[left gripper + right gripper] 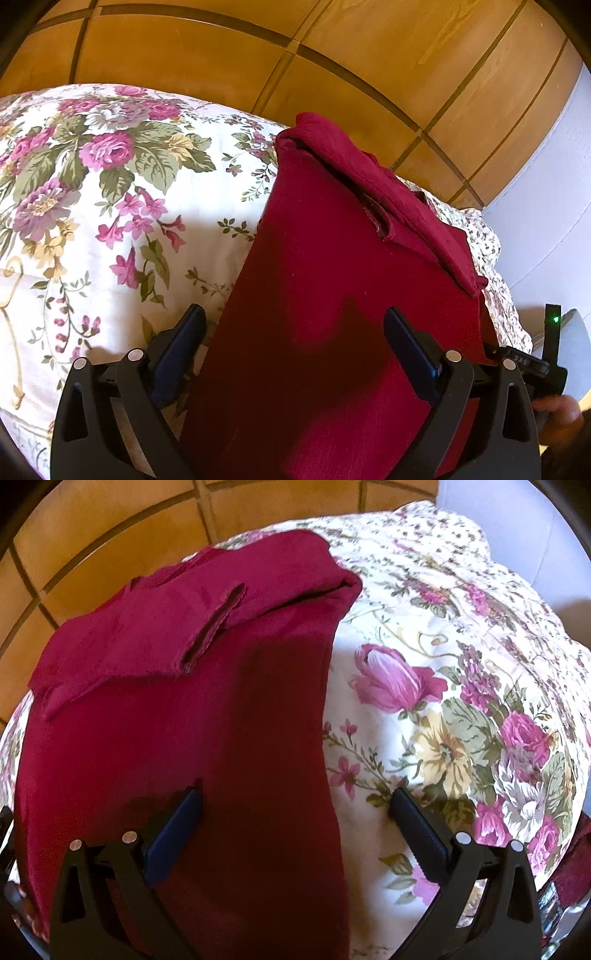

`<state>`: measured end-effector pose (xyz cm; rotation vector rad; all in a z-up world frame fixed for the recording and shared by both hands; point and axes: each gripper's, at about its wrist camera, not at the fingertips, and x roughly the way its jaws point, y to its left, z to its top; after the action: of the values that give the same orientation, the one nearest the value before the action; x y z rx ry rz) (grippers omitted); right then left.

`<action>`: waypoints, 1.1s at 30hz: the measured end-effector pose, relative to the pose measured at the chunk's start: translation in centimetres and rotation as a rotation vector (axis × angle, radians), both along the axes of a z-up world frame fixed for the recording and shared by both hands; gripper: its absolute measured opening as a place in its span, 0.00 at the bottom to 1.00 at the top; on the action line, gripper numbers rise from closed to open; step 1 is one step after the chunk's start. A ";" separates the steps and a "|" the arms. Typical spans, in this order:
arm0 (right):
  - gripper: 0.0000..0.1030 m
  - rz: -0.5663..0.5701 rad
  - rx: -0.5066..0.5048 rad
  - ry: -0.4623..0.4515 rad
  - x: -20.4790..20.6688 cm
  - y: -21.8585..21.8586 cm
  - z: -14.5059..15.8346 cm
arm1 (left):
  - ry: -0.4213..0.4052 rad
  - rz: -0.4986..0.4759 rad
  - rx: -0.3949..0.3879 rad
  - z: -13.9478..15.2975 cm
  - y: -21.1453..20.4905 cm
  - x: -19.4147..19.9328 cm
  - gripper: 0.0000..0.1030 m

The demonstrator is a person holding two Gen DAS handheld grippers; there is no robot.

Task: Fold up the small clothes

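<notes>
The bed under my claws wears a floral cover (92, 221), and I use it as my folding surface because it is broad and soft enough to let cloth lie flat. Behind its far edge stands a wooden wardrobe (221, 55), and by the far right corner a pale wall (546, 184).

The dark red garment (332, 295) lies along the right part of the bed as a long, narrow panel running from the near edge to the far edge. At the far end a sleeve or flap is turned over on top, its raw hem showing. I judge the side folds are in and the lengthwise fold is what remains.

My left claw (295, 332) is spread wide, one finger over the floral cover beside the garment's left edge and the other over the red cloth, pinching nothing. My right claw (295, 812) is likewise spread, straddling the garment's right edge, one finger over cloth, one over the cover, and holding nothing. I keep both low at the near end, probably to take the two near corners together.
</notes>
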<state>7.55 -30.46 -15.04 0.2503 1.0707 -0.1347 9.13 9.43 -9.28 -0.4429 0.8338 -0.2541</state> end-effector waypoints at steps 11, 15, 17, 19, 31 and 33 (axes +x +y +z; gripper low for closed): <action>0.98 0.037 0.256 0.044 -4.5 -8.0 2.9 | 0.020 -0.123 0.132 0.6 0.3 -1.5 0.96; 0.95 -0.021 0.381 0.050 -6.1 -10.3 2.1 | 0.030 -0.107 0.087 0.4 1.9 -1.7 0.95; 0.88 -0.017 0.406 0.058 -6.8 -9.8 1.7 | 0.032 -0.105 0.084 0.5 2.3 -1.8 0.88; 0.75 0.002 0.436 0.067 -7.1 -8.9 1.5 | 0.043 -0.107 0.104 0.5 2.5 -1.9 0.80; 0.38 0.096 0.552 0.138 -8.1 -4.9 0.1 | 0.057 -0.248 0.006 0.2 2.8 -3.6 0.67; 0.38 0.119 0.529 0.151 -8.2 -4.3 -0.2 | 0.051 -0.261 -0.009 0.1 2.8 -4.0 0.67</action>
<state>-0.64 -34.75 -15.19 0.6584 1.2571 0.2457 5.11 12.23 -9.20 -0.3496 0.9407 -0.4893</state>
